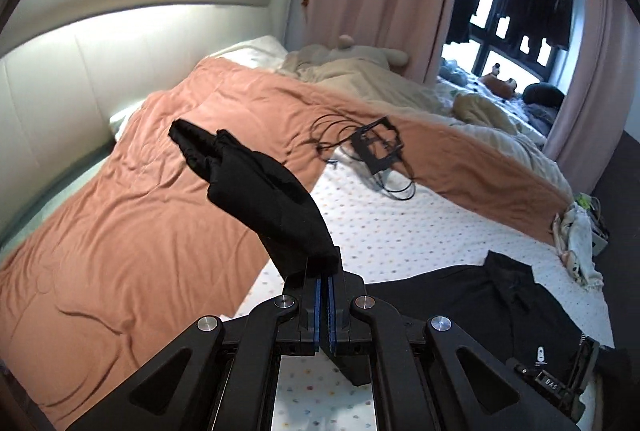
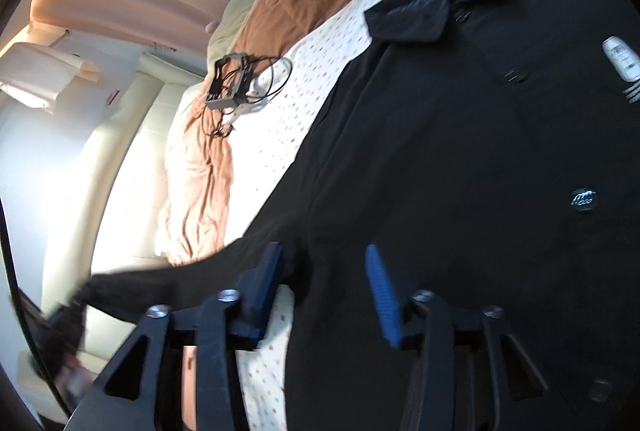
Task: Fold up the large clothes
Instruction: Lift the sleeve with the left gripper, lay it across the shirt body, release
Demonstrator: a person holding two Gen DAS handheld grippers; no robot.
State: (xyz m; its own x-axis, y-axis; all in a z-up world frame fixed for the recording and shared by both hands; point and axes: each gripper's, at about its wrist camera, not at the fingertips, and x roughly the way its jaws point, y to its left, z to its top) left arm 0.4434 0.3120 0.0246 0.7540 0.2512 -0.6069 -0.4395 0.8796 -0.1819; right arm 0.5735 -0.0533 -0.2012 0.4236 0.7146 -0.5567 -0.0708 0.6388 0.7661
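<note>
1. Your left gripper (image 1: 325, 271) is clamped tight on the end of a black sleeve (image 1: 256, 187), which rises from the closed jaws and sticks out above the orange quilt (image 1: 132, 231).
2. Your right gripper (image 2: 324, 283) stands with its blue pads (image 2: 382, 295) spread apart over the black jacket (image 2: 480, 151); nothing is pinched between them.
3. The jacket lies flat on the dotted sheet (image 2: 304, 103), collar (image 2: 432, 11) toward the far end; its sleeve stretches off to the left of the right wrist view, blurred.
4. A small black frame with looped cables (image 1: 372, 147) rests at the quilt's edge, well apart from the jacket.
5. Your bed (image 1: 400, 223) holds the jacket, the quilt, the cabled frame and beige bedding (image 1: 352, 71) further back; no box or basket shows.
</note>
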